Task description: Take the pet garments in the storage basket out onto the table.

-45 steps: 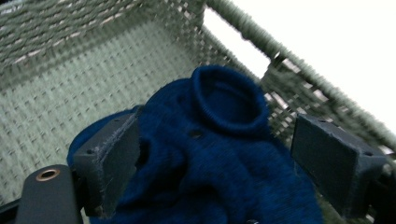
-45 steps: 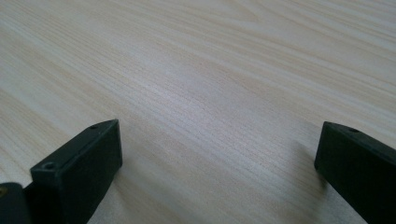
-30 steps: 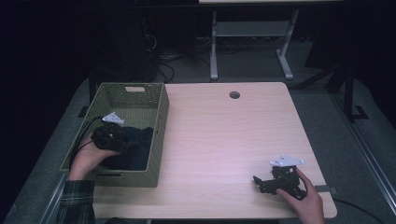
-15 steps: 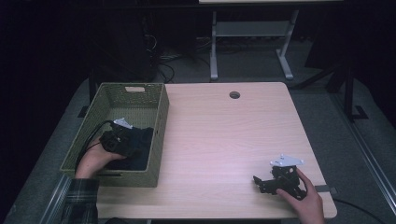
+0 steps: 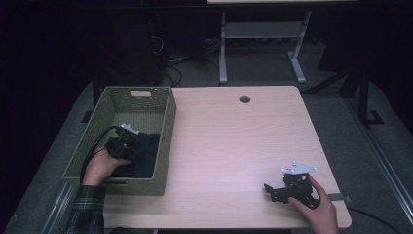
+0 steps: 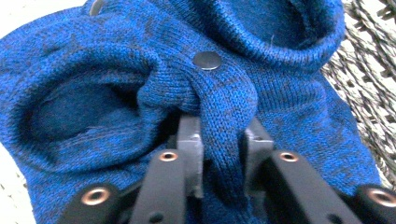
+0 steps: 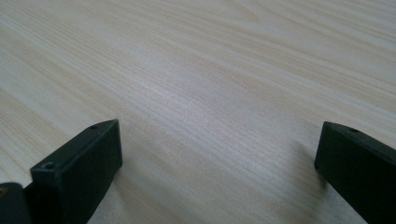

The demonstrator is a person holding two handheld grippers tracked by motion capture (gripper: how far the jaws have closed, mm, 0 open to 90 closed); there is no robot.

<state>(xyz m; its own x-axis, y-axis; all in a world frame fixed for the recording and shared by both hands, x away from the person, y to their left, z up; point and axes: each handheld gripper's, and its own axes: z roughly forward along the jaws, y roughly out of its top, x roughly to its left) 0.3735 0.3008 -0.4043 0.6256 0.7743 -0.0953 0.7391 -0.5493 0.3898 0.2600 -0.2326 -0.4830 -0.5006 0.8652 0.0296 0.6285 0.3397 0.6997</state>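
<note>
The left gripper (image 6: 219, 154) has just been closing, and its jaws now pinch a fold of the blue knitted garment (image 6: 140, 70), the wool bunched up tight between the pads just below a round metal snap button (image 6: 207, 60). From above, that left gripper (image 5: 122, 145) sits down inside the green woven basket (image 5: 165, 122) at the table's left side, the dark garment (image 5: 146, 153) lying on the basket floor against its right wall. Well apart, at the near right corner, the right gripper (image 5: 272, 191) rests on the light wooden table (image 5: 234, 141), its jaws spread wide with bare tabletop (image 7: 210, 93) between them.
</note>
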